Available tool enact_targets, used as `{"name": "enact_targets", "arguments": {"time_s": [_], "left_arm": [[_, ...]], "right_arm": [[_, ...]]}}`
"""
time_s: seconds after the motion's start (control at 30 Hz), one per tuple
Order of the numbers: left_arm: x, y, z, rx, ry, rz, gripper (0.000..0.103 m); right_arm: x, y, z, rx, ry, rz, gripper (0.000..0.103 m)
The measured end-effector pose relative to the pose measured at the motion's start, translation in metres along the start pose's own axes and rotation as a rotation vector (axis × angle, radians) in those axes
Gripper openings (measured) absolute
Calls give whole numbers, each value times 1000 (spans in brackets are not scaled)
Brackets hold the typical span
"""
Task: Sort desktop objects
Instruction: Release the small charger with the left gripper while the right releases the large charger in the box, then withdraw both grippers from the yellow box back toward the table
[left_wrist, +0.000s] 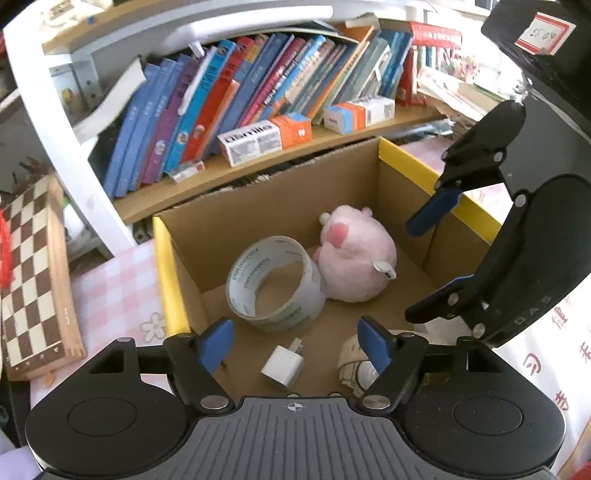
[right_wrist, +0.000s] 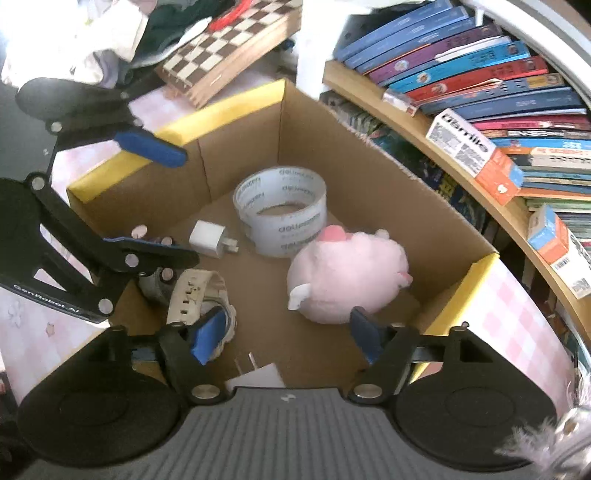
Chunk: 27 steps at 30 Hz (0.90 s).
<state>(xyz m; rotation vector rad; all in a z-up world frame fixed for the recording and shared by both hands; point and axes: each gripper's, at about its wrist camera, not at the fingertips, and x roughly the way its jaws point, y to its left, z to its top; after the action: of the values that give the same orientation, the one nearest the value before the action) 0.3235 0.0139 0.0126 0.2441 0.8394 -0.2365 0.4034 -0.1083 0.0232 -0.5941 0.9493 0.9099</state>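
One tape roll in the box reads "deli".

Matt brown cardboard box holds a fuzzy pink plush, glossy tape roll and smooth white plastic charger.

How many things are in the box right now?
4, maybe 5. Tape roll mid-floor, pink plush touching it, white charger nearby, watch by the near wall. A white corner below the right gripper may be another.
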Motion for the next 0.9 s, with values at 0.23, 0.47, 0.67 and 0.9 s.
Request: {"name": "enact_targets", "arguments": {"time_s": [0.23, 0.47, 0.67, 0.9], "left_arm": [[-23, 2, -2, -43, -72, 45, 85], [-47, 7, -6, -104, -143, 102, 88], [-69, 17, -14, -212, -220, 177, 91], [-95, 24, -27, -321, -316, 226, 94]], "right_arm": [[-22, 4, -4, 79, -99, -13, 81], [-47, 10, -9, 138, -237, -51, 83], [-71, 18, -19, 181, -395, -169, 88], [-91, 27, -38, 256, -527, -285, 93]]}}
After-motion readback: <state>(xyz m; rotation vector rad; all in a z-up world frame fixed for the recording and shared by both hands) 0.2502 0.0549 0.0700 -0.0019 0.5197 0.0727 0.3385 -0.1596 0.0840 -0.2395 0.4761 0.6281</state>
